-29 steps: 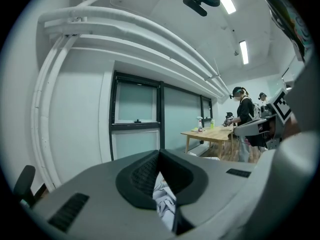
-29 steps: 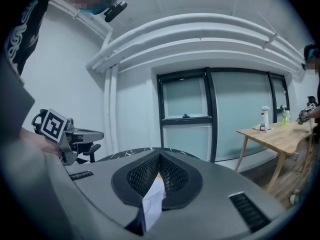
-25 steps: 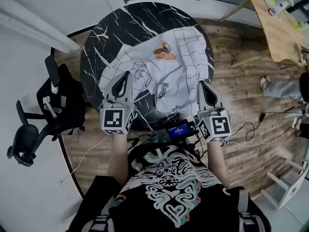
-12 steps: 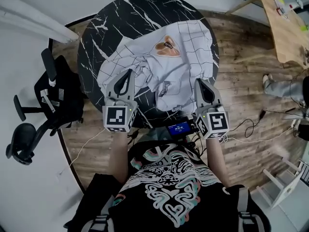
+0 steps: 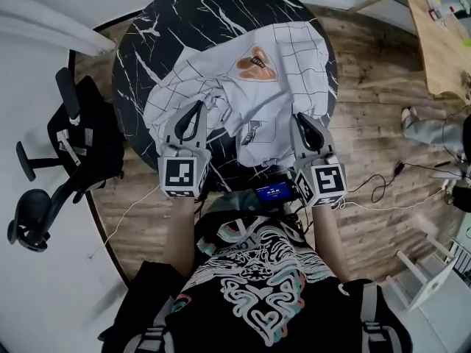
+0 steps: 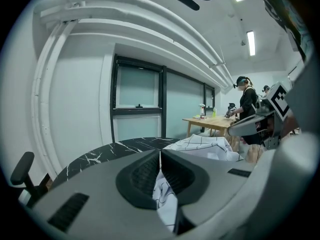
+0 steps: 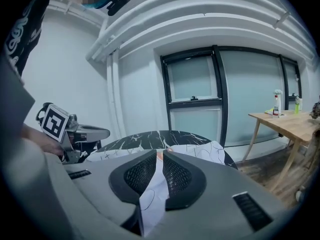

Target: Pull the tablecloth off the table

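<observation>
Standing close against the near rim of the round black marble table [image 5: 169,28], the person is holding one gripper in each hand, both pointing away from the body. The left gripper [image 5: 197,110] is biting a fold of the white grid-patterned tablecloth [image 5: 287,57] at its near left part. In the left gripper view only a thin slit is showing between the pads, the fabric is hanging down through it, and the jaws are just beginning to open. The right gripper [image 5: 298,120] is doing the same at the near right part: narrow jaws, cloth sandwiched between them, opening a little. Gripping at two places well apart is, I think, letting the cloth come evenly toward the body instead of twisting. The cloth is lying bunched on the near right half of the table, its right border seems to be hanging over the rim, and the far left marble is showing bare. Beyond, a black office chair [image 5: 92,142] is standing at the left and a wooden desk [image 5: 441,43] at the far right.
</observation>
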Tool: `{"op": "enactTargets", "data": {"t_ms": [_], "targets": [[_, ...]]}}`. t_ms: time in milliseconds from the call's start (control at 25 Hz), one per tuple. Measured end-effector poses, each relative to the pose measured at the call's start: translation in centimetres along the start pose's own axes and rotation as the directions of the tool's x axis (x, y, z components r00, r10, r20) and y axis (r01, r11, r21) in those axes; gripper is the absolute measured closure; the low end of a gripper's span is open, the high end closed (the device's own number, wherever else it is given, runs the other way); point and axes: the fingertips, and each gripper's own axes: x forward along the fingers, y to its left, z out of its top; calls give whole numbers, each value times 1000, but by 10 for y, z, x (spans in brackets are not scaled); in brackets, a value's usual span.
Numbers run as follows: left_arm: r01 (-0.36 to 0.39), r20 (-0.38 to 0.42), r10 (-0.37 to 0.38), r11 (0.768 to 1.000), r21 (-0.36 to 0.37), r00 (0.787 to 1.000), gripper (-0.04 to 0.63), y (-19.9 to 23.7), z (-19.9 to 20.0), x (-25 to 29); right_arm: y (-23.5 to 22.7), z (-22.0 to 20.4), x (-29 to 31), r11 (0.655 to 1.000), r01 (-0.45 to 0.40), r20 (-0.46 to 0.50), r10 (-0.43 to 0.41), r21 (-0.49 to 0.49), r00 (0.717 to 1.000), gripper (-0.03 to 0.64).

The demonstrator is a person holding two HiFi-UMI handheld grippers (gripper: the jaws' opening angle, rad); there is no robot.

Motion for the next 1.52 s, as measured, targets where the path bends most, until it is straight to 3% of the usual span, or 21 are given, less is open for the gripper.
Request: {"op": "enactTargets", "data": {"t_ms": [160,440,720,920,1200,1360,1520], "targets": [[6,-17,-6,1000,-1,1000,564,-1,-7,6,0,-7,7,1000,-4,-26,4,-3,1000,552],[18,-29,-18,1000,-2,999,493,-5,-14,16,-6,-19,14,1000,-2,-73,2,0,997,540],[31,-73,-34,999,-34,997,453,-6,-30,25,-16,-34,24,1000,19,-140,-18,0,990,488],[46,-106,-53,997,-62,993,421,-6,-40,33,-25,-42,28,998,55,-179,-55,-6,982,394],[88,-150,-101,992,-90,984,332,-15,-50,48,-29,-34,29,997,69,-186,-75,-39,980,376],[97,-151,-112,990,-105,982,325,-18,-52,48,-35,-33,27,993,103,-204,-114,-62,972,370],[113,-160,-131,987,-116,978,295,-20,-54,52,-46,-41,30,987,142,-235,-157,-79,959,313]]}}
